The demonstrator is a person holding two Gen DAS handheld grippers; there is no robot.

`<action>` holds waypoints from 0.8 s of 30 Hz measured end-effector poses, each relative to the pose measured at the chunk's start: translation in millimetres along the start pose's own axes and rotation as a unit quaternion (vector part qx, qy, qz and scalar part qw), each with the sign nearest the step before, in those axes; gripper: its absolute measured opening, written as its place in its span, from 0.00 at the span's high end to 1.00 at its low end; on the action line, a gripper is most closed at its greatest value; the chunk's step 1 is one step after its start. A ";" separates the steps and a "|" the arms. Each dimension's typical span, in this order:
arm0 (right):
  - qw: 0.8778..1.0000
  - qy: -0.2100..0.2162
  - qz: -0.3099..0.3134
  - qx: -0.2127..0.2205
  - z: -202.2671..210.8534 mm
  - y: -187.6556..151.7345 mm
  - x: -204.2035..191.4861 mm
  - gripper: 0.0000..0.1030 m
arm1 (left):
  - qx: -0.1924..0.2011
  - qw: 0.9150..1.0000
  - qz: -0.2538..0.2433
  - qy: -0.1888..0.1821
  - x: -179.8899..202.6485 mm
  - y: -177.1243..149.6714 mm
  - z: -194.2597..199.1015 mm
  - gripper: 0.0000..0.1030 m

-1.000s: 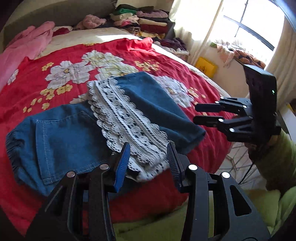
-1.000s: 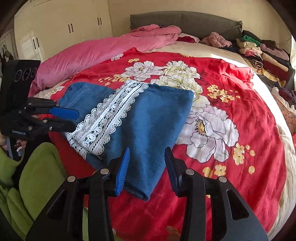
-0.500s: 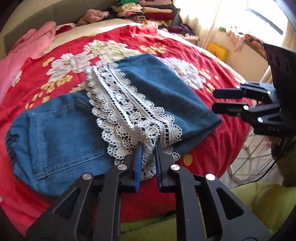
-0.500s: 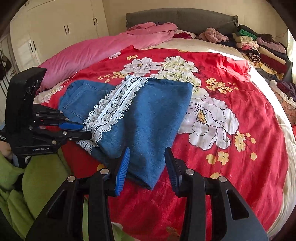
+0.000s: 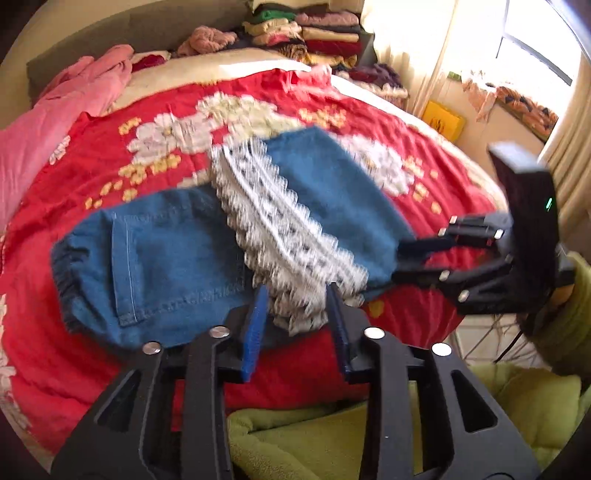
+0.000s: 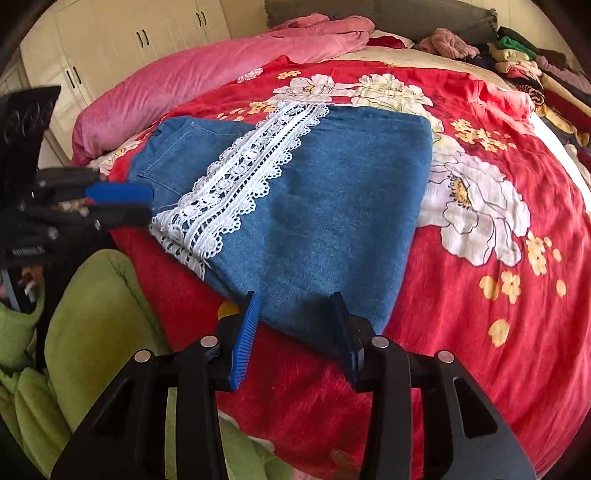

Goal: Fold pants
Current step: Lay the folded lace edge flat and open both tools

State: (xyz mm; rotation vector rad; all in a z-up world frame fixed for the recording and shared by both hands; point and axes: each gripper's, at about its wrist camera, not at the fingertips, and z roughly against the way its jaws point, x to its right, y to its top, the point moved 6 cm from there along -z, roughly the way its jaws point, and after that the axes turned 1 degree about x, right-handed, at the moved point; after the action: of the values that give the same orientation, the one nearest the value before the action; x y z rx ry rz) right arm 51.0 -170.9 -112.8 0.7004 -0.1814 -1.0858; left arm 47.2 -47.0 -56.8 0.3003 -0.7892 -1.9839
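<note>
1. Left wrist view: the folded pants (image 5: 177, 254) are seen blurred, elastic waistband at the left, white lace trim (image 5: 280, 236) running toward the camera. The left gripper (image 5: 297, 308) has jaws just reopened, apart, with the lace hem between the pads but unpressed.
2. The same view alone shows a curtained window (image 5: 532, 55), a yellow box (image 5: 443, 120) and the right gripper (image 5: 424, 258) at the denim's right corner.
3. Right wrist view: the right gripper (image 6: 297, 317) is shown sharply, jaws apart astride the near denim corner; a white wardrobe (image 6: 122, 48) is visible only here.
4. The pants lie on a bed under a red floral bedspread (image 6: 498, 295); a pink blanket (image 6: 207, 74) and stacked clothes (image 5: 314, 33) lie beyond.
</note>
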 end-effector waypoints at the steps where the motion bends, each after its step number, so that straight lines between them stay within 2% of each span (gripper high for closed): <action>1: 1.000 0.002 -0.001 0.000 -0.5 -0.8 0.0 0.62 | 0.007 1.000 0.008 -0.005 1.2 5.9 1.5 0.64; 5: 1.000 0.006 -0.003 -0.002 -0.5 -2.3 -1.1 0.62 | 0.002 1.000 0.007 -0.019 13.6 22.3 -15.1 0.62; 8: 1.000 0.010 0.001 -0.004 5.0 -2.2 -1.8 0.62 | -0.032 0.999 0.002 -0.001 12.3 16.5 -40.8 0.62; 9: 1.000 0.011 -0.001 -0.001 9.2 -1.4 -0.9 0.62 | -0.054 0.999 0.000 0.008 11.0 9.2 -52.1 0.62; 11: 1.000 0.011 -0.012 0.020 22.5 3.5 4.0 0.63 | -0.073 0.997 -0.008 0.016 8.8 -3.9 -63.3 0.62; 16: 0.998 -0.005 -0.018 0.066 37.3 21.3 12.7 0.62 | -0.070 0.997 0.009 0.011 2.6 -8.6 -62.5 0.62; 18: 0.998 -0.002 -0.017 0.061 29.7 23.3 12.1 0.62 | -0.068 0.998 0.012 0.012 1.3 -9.8 -61.9 0.61; 21: 0.999 -0.009 -0.021 0.027 7.3 16.5 14.3 0.53 | -0.067 0.998 0.016 0.014 0.0 -9.6 -61.0 0.56; 23: 0.999 -0.022 -0.029 -0.006 -8.6 5.2 18.5 0.53 | -0.068 0.997 0.019 0.014 -1.2 -9.8 -62.2 0.54; 24: 0.999 -0.021 -0.032 -0.003 -11.1 3.5 19.1 0.53 | -0.068 0.997 0.019 0.014 -1.1 -10.0 -62.7 0.54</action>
State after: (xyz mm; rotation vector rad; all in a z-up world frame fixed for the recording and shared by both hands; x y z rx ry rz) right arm 67.9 -181.5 -123.0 0.6815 -0.1922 -1.1620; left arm 72.5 -68.1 -111.1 0.2303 -0.6331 -1.9820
